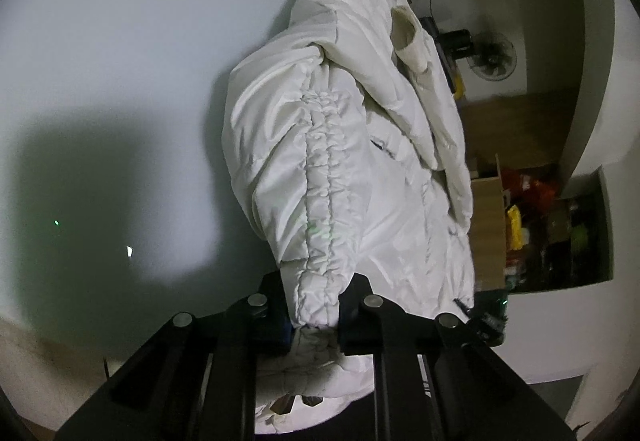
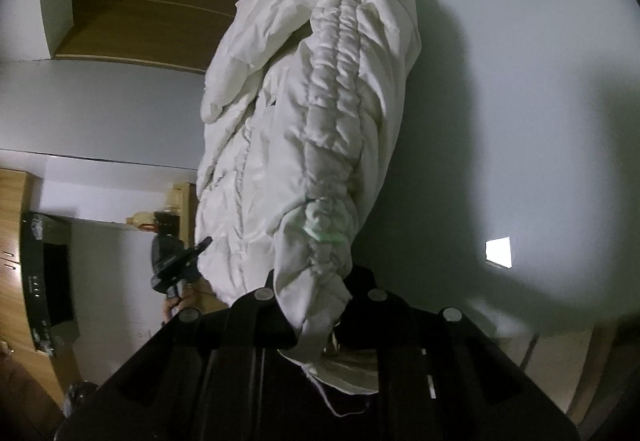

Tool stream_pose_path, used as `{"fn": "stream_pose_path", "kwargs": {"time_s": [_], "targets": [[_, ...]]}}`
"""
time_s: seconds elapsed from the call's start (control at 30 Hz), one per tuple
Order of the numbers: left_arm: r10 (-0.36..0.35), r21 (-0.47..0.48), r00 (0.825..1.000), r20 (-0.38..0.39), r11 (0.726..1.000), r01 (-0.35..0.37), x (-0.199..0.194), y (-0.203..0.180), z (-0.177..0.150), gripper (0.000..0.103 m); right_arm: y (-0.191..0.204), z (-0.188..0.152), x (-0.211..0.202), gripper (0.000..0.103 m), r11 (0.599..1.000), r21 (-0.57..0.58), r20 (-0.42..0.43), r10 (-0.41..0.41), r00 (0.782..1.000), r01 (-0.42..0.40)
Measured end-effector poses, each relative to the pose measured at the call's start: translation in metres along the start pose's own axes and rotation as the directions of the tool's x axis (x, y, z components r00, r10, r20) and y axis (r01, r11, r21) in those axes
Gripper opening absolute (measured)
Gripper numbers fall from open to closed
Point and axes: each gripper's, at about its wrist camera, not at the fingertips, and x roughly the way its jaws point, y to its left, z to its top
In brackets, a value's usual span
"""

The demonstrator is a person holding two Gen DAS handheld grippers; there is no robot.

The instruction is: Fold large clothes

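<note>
A white puffy quilted jacket (image 1: 340,145) hangs down over a pale grey tabletop (image 1: 120,61), held up by both grippers. My left gripper (image 1: 316,305) is shut on a gathered seam at the jacket's edge. My right gripper (image 2: 316,301) is shut on the same kind of gathered seam of the jacket (image 2: 320,101) on its other side. The other gripper (image 2: 176,265) shows at the jacket's left edge in the right wrist view. A sleeve cuff (image 1: 408,37) lies on top of the far part.
A cardboard box (image 1: 488,229) and a shelf niche with colourful packets (image 1: 560,233) are at the right. A fan (image 1: 492,57) stands beyond the jacket. Wooden cabinets (image 2: 152,17) and a black appliance (image 2: 48,273) are at the left of the right wrist view.
</note>
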Motion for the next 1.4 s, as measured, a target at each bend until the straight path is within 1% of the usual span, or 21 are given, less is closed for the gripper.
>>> {"fn": "stream_pose_path", "kwargs": {"time_s": [0.13,0.23,0.33,0.43,0.57,0.63,0.67,0.73,0.77,0.8,0.83,0.87,0.93,1.0,1.03,1.07,1.1,1.17,1.27,1.33,1.4], "targets": [[-0.093,-0.006,0.996,0.011,0.996,0.093,-0.026,-0.014,0.002,0.013,0.02,-0.012,-0.02,0.015,0.995,-0.017,0.025,0.099,0.995,-0.098],[-0.158,0.04,0.986,0.054,0.987,0.156,-0.056,-0.039,0.01,0.014,0.047,-0.012,-0.042,0.015,0.986,-0.075,0.053,0.154,0.987,-0.15],[-0.193,0.075,0.978,0.084,0.98,0.187,-0.077,-0.057,0.02,0.014,0.069,-0.002,-0.055,0.015,0.978,-0.104,0.062,0.189,0.98,-0.182],[-0.251,0.071,0.963,0.093,0.967,0.245,-0.091,-0.067,0.036,0.014,0.083,0.014,-0.069,0.014,0.974,-0.119,0.081,0.205,0.975,-0.194],[-0.311,0.011,0.946,0.095,0.95,0.311,-0.096,-0.082,0.065,0.015,0.103,0.042,-0.081,0.014,0.97,-0.127,0.109,0.223,0.969,-0.209],[-0.335,-0.024,0.937,0.1,0.94,0.339,-0.094,-0.093,0.094,0.015,0.113,0.067,-0.083,0.014,0.965,-0.134,0.114,0.241,0.964,-0.226],[-0.338,-0.037,0.936,0.104,0.939,0.343,-0.09,-0.101,0.107,0.015,0.118,0.087,-0.081,0.014,0.964,-0.129,0.113,0.247,0.962,-0.232],[-0.325,-0.053,0.94,0.107,0.942,0.332,-0.077,-0.116,0.142,0.015,0.127,0.121,-0.07,0.014,0.966,-0.115,0.109,0.243,0.964,-0.231],[-0.319,-0.078,0.942,0.105,0.941,0.328,-0.067,-0.121,0.167,0.015,0.129,0.141,-0.063,0.014,0.967,-0.101,0.103,0.244,0.964,-0.234],[-0.314,-0.097,0.944,0.1,0.941,0.323,-0.058,-0.123,0.181,0.015,0.132,0.17,-0.053,0.014,0.971,-0.091,0.092,0.231,0.969,-0.223],[-0.304,-0.12,0.948,0.093,0.942,0.314,-0.046,-0.124,0.201,0.015,0.13,0.186,-0.046,0.014,0.973,-0.078,0.089,0.222,0.971,-0.215],[-0.287,-0.147,0.954,0.085,0.944,0.297,-0.032,-0.125,0.223,0.016,0.127,0.215,-0.033,0.014,0.977,-0.049,0.08,0.21,0.974,-0.207],[-0.24,-0.209,0.969,0.061,0.946,0.248,0.002,-0.12,0.262,0.017,0.117,0.256,-0.009,0.014,0.981,0.004,0.067,0.193,0.979,-0.194],[-0.176,-0.263,0.983,0.045,0.948,0.181,0.035,-0.107,0.293,0.017,0.095,0.297,0.018,0.014,0.986,0.076,0.048,0.146,0.988,-0.15],[-0.144,-0.289,0.989,0.034,0.946,0.148,0.051,-0.099,0.307,0.017,0.087,0.31,0.03,0.014,0.984,0.115,0.043,0.131,0.99,-0.135],[-0.119,-0.309,0.993,0.021,0.944,0.119,0.065,-0.092,0.317,0.017,0.077,0.321,0.041,0.014,0.982,0.144,0.037,0.119,0.992,-0.123],[-0.108,-0.325,0.994,0.014,0.94,0.107,0.075,-0.088,0.327,0.017,0.063,0.334,0.054,0.014,0.978,0.177,0.027,0.103,0.994,-0.106],[-0.099,-0.348,0.995,-0.012,0.933,0.088,0.096,-0.073,0.341,0.017,0.044,0.346,0.068,0.014,0.971,0.216,0.015,0.1,0.995,-0.1],[-0.116,-0.365,0.993,-0.012,0.925,0.103,0.109,-0.063,0.349,0.019,0.027,0.359,0.078,0.015,0.963,0.237,0.022,0.126,0.992,-0.127],[-0.136,-0.362,0.99,-0.029,0.925,0.116,0.118,-0.062,0.358,0.019,0.019,0.363,0.081,0.015,0.954,0.26,0.035,0.147,0.989,-0.151],[-0.159,-0.379,0.986,-0.044,0.916,0.13,0.125,-0.053,0.361,0.019,0.01,0.368,0.087,0.015,0.941,0.288,0.045,0.173,0.984,-0.179]]}}
